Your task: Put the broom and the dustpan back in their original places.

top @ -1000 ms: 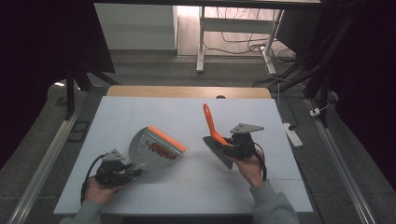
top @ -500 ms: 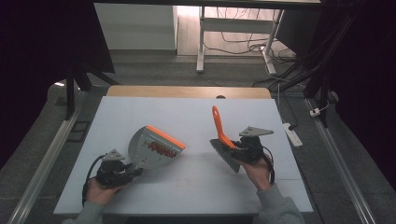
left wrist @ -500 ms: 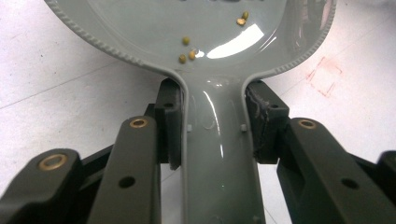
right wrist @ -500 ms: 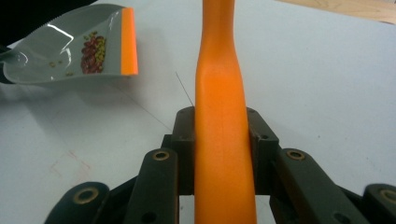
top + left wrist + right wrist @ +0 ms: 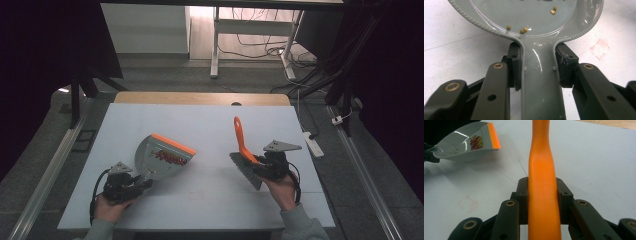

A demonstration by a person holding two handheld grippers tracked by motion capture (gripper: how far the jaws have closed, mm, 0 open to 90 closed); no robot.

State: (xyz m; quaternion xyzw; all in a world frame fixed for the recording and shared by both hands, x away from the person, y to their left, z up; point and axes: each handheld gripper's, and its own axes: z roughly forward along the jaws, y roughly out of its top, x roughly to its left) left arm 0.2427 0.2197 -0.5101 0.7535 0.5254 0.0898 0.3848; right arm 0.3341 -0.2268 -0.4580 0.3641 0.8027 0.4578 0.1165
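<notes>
Two tools held, one per hand: grey dustpan (image 5: 162,157) clamped by its handle in the left hand-held gripper (image 5: 131,184), near left on the surface (image 5: 210,125), pan reaching far-right with beans (image 5: 170,157) inside. Orange-handled brush (image 5: 245,152) clamped in the right hand-held gripper (image 5: 260,167) at near right, handle pointing far, well apart from the dustpan.

A: How many things sit on the table (image 5: 210,125)?
B: One grey dustpan (image 5: 159,159) and one orange brush (image 5: 244,150).
A: And tools?
B: Two, a left tool (image 5: 142,184) and a right tool (image 5: 256,167).
A: Anything inside the dustpan?
B: One heap of red and yellow beans (image 5: 169,157), too small to count. In the left gripper view, about five loose yellow beans (image 5: 524,30) near the handle.
</notes>
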